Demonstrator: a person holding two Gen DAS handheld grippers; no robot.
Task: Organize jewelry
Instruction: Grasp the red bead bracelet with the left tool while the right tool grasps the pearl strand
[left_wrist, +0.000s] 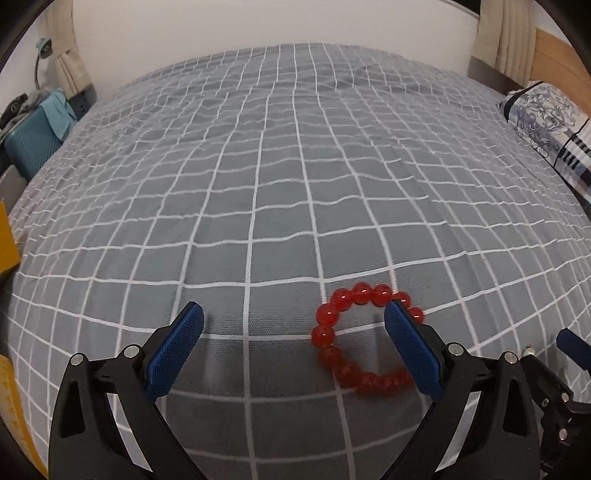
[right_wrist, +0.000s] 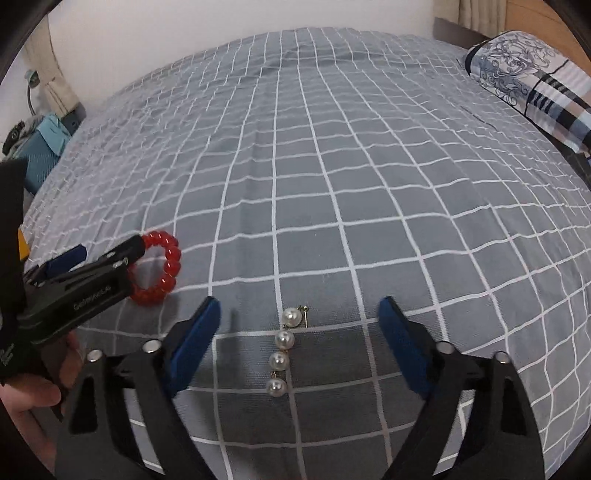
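We see a red bead bracelet (left_wrist: 354, 336) lying on the gray checked bed cover (left_wrist: 277, 184). Our left gripper (left_wrist: 293, 321) is spread wide, holding nothing, and its right finger (left_wrist: 410, 347) sits inside the ring of beads. Our right gripper (right_wrist: 299, 314) is spread wide too, with four pearl earrings (right_wrist: 282, 350) in a row on the cover between its fingers. A pillow (right_wrist: 535, 81) lies far off.
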